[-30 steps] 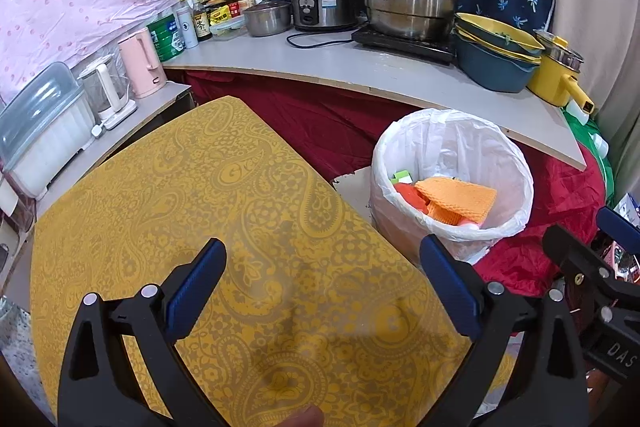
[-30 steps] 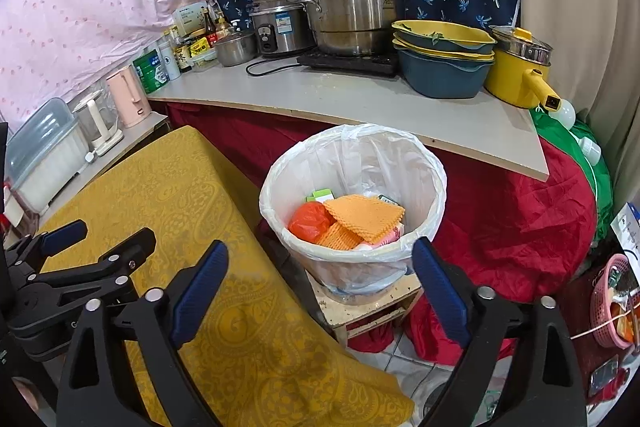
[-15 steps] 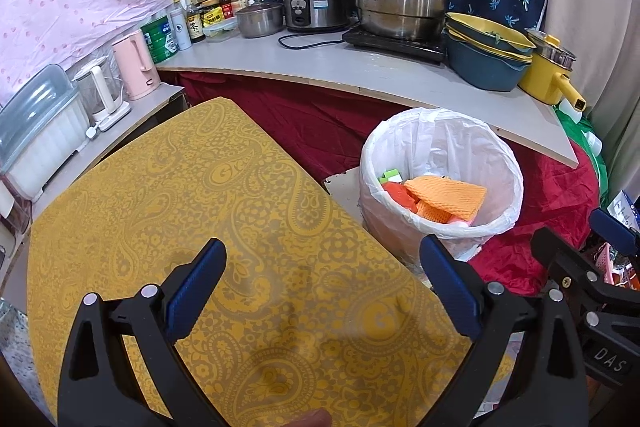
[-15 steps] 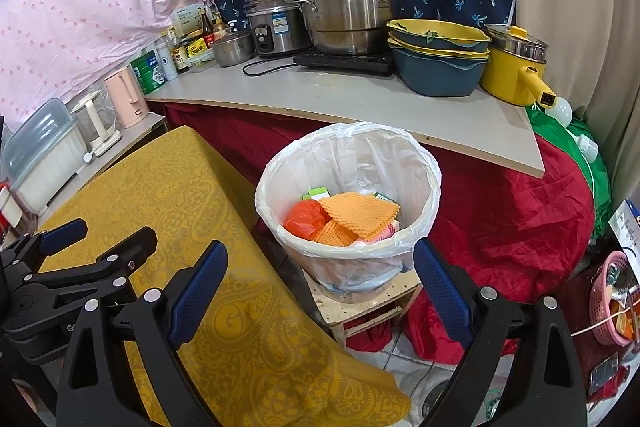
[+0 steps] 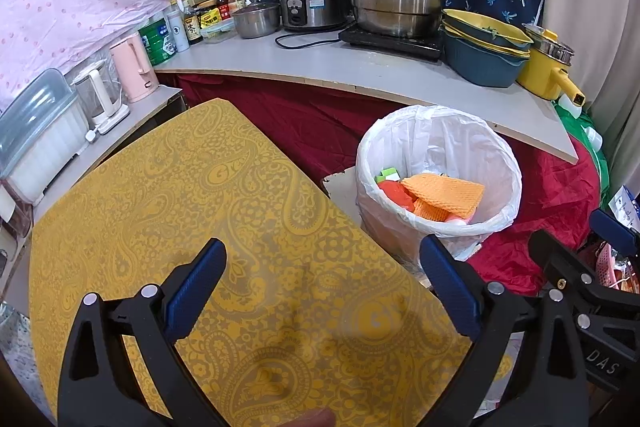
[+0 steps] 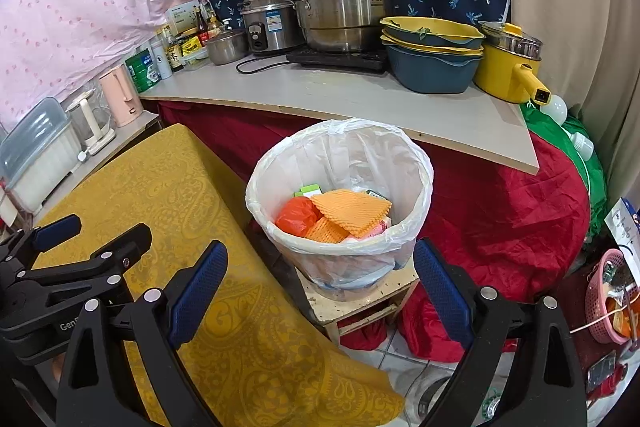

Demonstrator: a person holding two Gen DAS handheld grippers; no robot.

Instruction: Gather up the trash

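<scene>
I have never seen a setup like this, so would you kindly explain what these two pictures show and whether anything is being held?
A person holds a two-finger claw in each hand; there is no robot arm. Each picture comes from a fisheye camera on one claw, looking along its blue-padded fingers. The left claw is over the yellow patterned tablecloth, which looks bare. The right claw faces the white-lined trash bin, which holds orange foam netting and a red-orange bag. Both claws are open and hold nothing.
</scene>
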